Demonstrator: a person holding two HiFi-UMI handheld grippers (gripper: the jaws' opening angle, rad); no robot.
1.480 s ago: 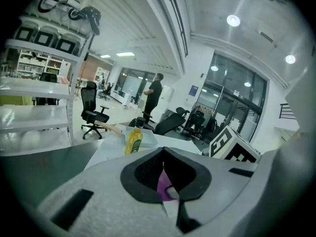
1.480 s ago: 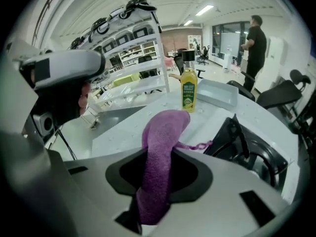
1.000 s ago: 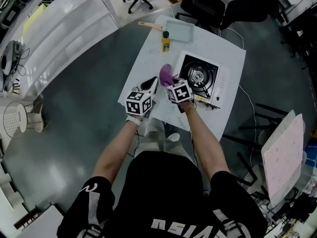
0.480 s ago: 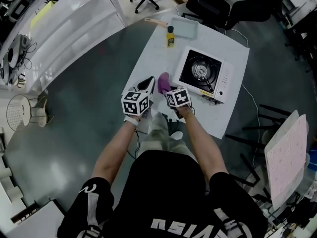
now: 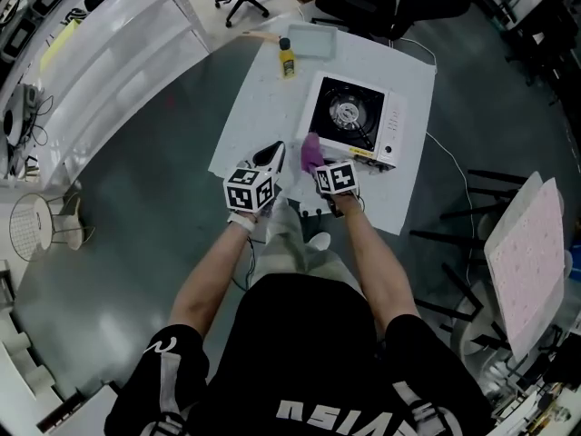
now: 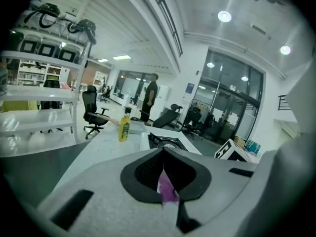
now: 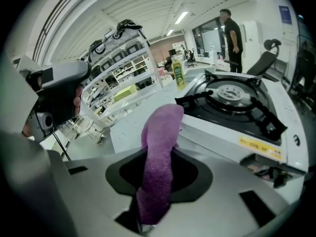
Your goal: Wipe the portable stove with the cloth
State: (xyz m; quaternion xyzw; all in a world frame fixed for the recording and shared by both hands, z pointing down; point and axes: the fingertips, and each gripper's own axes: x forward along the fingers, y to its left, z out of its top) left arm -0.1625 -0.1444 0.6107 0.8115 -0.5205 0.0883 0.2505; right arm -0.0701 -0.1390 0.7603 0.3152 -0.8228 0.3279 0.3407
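The right gripper [image 5: 316,162] has carried the purple cloth [image 5: 311,149] up to the portable stove [image 5: 352,121], which was well apart from it a moment ago. The cloth stands upright just beside the stove's seven-o'clock corner, pinched firmly between that gripper's jaws. At the cloth's nine o'clock the left gripper [image 5: 274,155] hovers apart from it. Its jaws are drawn together, with a purple sliver [image 6: 168,187] in the slit that I cannot identify. On the table [image 5: 259,116], a yellow bottle [image 5: 286,59] stands at the stove's ten o'clock and a pale tray [image 5: 313,42] at eleven.
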